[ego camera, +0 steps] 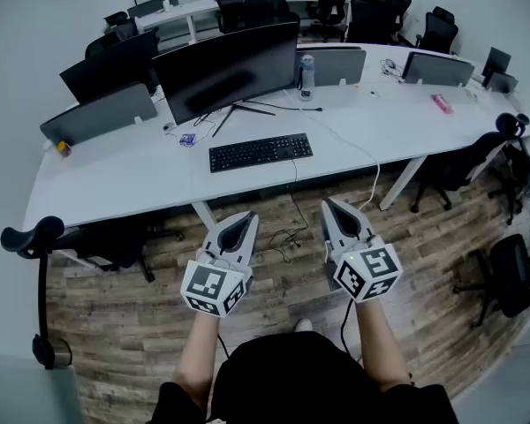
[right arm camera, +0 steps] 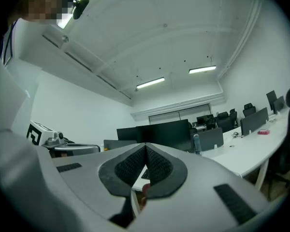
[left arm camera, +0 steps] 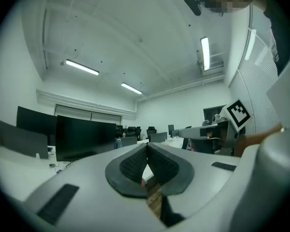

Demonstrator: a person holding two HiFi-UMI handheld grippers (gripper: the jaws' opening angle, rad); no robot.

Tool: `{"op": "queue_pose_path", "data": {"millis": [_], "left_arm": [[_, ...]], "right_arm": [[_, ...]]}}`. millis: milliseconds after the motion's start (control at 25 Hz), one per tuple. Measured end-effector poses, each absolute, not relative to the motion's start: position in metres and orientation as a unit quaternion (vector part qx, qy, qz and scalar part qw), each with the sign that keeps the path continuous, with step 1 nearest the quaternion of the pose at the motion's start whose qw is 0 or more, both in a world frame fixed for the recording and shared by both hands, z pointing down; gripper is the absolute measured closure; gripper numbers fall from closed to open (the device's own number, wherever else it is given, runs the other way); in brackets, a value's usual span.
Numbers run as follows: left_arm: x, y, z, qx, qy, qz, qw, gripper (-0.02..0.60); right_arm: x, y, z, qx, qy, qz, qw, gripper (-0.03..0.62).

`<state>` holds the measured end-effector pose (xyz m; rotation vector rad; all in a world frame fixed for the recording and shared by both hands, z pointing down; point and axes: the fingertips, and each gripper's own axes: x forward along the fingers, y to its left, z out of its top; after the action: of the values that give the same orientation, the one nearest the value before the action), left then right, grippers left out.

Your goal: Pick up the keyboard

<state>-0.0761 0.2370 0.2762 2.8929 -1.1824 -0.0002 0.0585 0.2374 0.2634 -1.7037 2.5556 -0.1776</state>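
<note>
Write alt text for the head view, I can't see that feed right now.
The left gripper and right gripper are both shut and empty, held side by side over the wooden floor, short of the white desk. The black keyboard lies on the desk ahead of them, in front of a large dark monitor.

Person wears black top [ego camera: 309,378], short sleeves. The left gripper [ego camera: 246,217] & right gripper [ego camera: 329,204]: grey tapered shells, black ribbed pads [left arm camera: 133,166] inside. Each has a white cube [ego camera: 214,287] w/ black square markers at near end. Thin dark cable [ego camera: 344,321] hangs from right one.
</note>
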Motion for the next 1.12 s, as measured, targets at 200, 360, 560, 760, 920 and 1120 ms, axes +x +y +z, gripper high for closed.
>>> {"op": "queue_pose_path", "data": {"millis": [200,360,560,760,920,1120], "left_arm": [[-0.070,0.235,0.273,0.926,-0.376,-0.008,0.016,0.572],[-0.065,0.233,0.271,0.924,-0.380,-0.010,0.023,0.572],[-0.057,0.226,0.273,0.922,-0.386,-0.003,0.016,0.572],[-0.043,0.223,0.269,0.920,-0.391,-0.013,0.026,0.572],[-0.024,0.221,0.263,0.920,-0.392,-0.011,0.011,0.572],[-0.005,0.212,0.268,0.916,-0.401,-0.008,0.017,0.572]], "right_arm": [[0.061,0.234,0.263,-0.552,0.832,-0.051,0.024,0.589],[0.062,0.232,0.267,-0.542,0.838,-0.055,0.022,0.589],[0.063,0.224,0.268,-0.526,0.848,-0.053,0.024,0.589],[0.076,0.216,0.271,-0.517,0.854,-0.056,0.022,0.589],[0.090,0.208,0.272,-0.514,0.856,-0.052,0.019,0.589],[0.103,0.200,0.276,-0.502,0.863,-0.052,0.019,0.589]]}}
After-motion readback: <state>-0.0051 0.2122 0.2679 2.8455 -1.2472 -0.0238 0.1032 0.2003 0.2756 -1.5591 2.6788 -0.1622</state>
